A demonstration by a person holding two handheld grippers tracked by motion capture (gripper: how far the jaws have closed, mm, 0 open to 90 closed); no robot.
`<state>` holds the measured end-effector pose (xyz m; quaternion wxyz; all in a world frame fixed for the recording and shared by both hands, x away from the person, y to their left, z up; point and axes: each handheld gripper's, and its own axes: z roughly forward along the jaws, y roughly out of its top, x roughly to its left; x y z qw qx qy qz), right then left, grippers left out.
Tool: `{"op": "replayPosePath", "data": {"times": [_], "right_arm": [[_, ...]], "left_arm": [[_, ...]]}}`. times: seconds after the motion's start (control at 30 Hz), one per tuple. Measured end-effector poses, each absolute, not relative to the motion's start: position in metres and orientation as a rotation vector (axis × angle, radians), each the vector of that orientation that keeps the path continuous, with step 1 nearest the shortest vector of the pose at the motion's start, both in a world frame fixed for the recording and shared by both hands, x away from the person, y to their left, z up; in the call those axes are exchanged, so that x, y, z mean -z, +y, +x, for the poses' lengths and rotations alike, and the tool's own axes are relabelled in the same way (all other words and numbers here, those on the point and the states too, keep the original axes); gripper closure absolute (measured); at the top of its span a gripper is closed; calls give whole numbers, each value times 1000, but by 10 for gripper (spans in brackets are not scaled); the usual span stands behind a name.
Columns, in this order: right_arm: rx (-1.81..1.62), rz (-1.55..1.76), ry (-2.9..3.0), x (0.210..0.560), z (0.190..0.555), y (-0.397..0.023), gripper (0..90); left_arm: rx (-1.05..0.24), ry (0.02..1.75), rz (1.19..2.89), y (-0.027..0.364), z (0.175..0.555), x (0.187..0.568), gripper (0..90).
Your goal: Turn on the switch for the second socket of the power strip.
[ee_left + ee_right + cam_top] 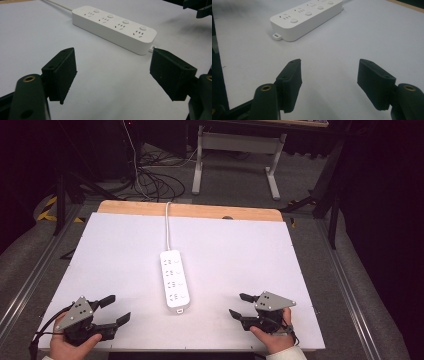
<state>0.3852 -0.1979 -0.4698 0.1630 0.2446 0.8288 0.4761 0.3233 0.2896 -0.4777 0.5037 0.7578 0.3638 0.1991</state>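
Claws spread wide, left claw (116,311) and right claw (239,305) flank a white power strip (175,279) on the desk (240,250).

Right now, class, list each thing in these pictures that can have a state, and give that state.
Power strip: lying flat on the table, all four sockets empty, nothing touching it.
Left gripper: fingers open, holding nothing.
Right gripper: fingers open, holding nothing.

A lab or workshop: a white-topped table (125,250) with a wooden far edge stands on grey carpet, loose cables (155,182) tangle on the floor at upper centre, beside a desk frame (235,155), with yellow-black hazard tape (47,207) at left.
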Motion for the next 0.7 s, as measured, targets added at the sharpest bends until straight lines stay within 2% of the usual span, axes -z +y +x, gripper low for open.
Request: {"op": "replayPosePath", "data": {"times": [0.23,0.43,0.7], "right_arm": [[-1357,692,2365,470,385,-198,370],[-1361,687,2368,470,385,-197,372],[-1363,685,2369,470,385,-197,374]], "left_arm": [[-515,852,1851,289,323,476,221],[-492,862,1840,290,322,476,230],[-468,868,1842,291,322,474,284]]}}
